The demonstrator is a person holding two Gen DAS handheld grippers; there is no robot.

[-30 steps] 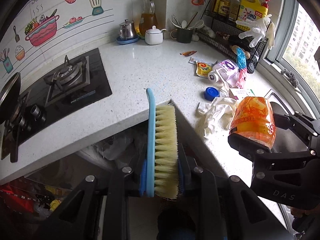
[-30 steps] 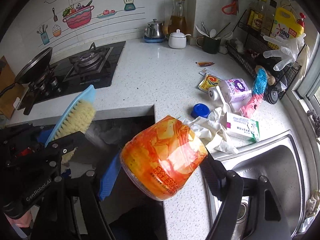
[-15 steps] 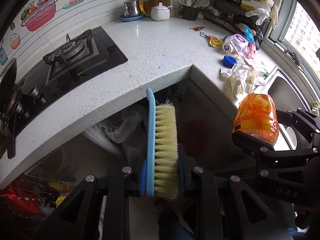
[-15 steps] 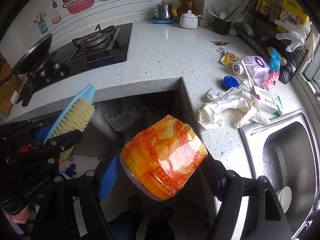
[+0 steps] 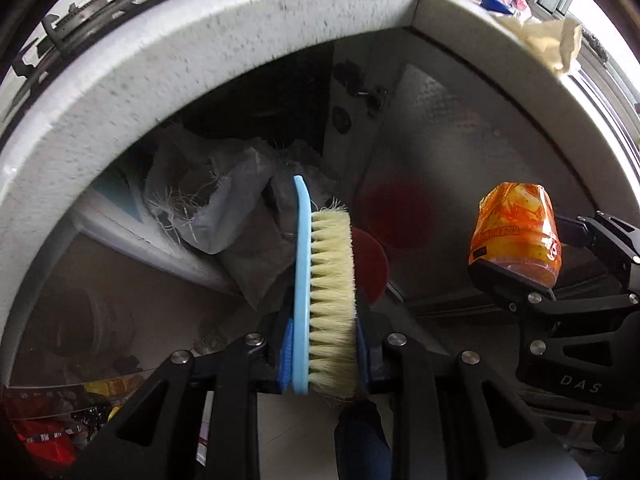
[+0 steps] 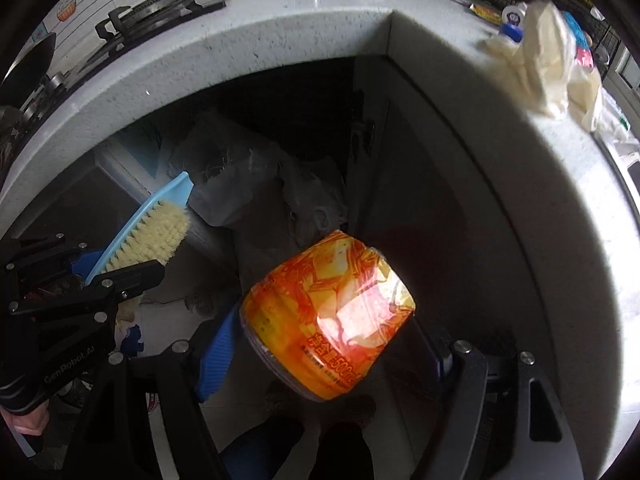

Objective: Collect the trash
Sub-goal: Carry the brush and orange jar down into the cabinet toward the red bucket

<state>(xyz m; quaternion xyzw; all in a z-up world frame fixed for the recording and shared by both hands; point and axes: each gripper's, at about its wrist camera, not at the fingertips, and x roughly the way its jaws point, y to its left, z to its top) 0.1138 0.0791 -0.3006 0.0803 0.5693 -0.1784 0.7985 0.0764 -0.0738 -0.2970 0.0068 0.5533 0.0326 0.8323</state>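
The jar (image 6: 328, 320) is held in my right gripper (image 6: 332, 344), now low in front of the dark space under the surface (image 6: 280, 28); a second ago it was above the surface top. My left gripper (image 5: 324, 344) came down too, clamped on the brush (image 5: 324, 292). I think a bin is below, but I cannot see one. More trash (image 6: 536, 60) waits far right.

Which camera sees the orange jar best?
The right wrist view: the orange jar fills the middle, label readable, clamped in the right gripper. The left wrist view shows it smaller, off to the right edge.
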